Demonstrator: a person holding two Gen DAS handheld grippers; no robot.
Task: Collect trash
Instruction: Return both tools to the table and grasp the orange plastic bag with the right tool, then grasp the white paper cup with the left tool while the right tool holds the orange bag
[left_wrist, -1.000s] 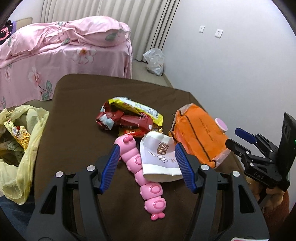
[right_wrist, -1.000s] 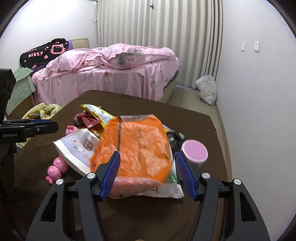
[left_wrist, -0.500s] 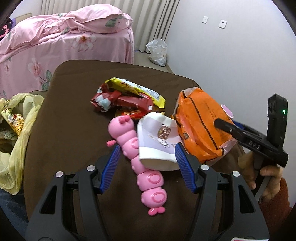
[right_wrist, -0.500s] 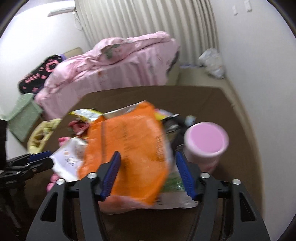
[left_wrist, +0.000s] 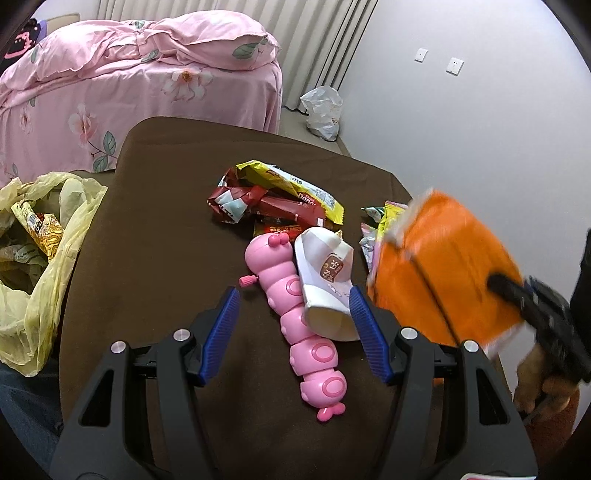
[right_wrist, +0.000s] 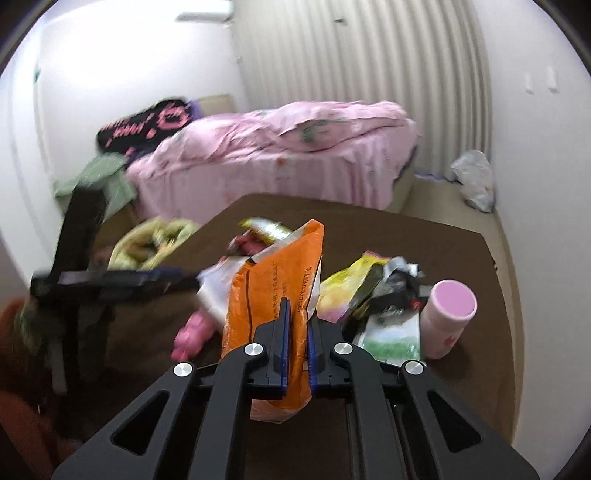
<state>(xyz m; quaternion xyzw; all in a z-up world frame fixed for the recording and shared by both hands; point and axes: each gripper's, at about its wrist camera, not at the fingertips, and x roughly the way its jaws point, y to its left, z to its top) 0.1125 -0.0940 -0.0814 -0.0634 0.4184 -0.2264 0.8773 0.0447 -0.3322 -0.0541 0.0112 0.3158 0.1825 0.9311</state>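
Observation:
My right gripper is shut on an orange snack bag and holds it lifted above the brown table; the bag also shows blurred at the right of the left wrist view. My left gripper is open, low over the table, with a pink caterpillar toy and a white paper pouch between its fingers. Red and yellow wrappers lie beyond them. A yellow trash bag with wrappers inside hangs at the table's left edge.
A pink-lidded cup stands at the right of the table beside more wrappers. A pink bed lies behind the table. A white plastic bag sits on the floor by the curtain.
My right gripper has shut on the orange bag and lifted it off the table, turning it on edge. My left gripper has stayed open over the toy and pouch.

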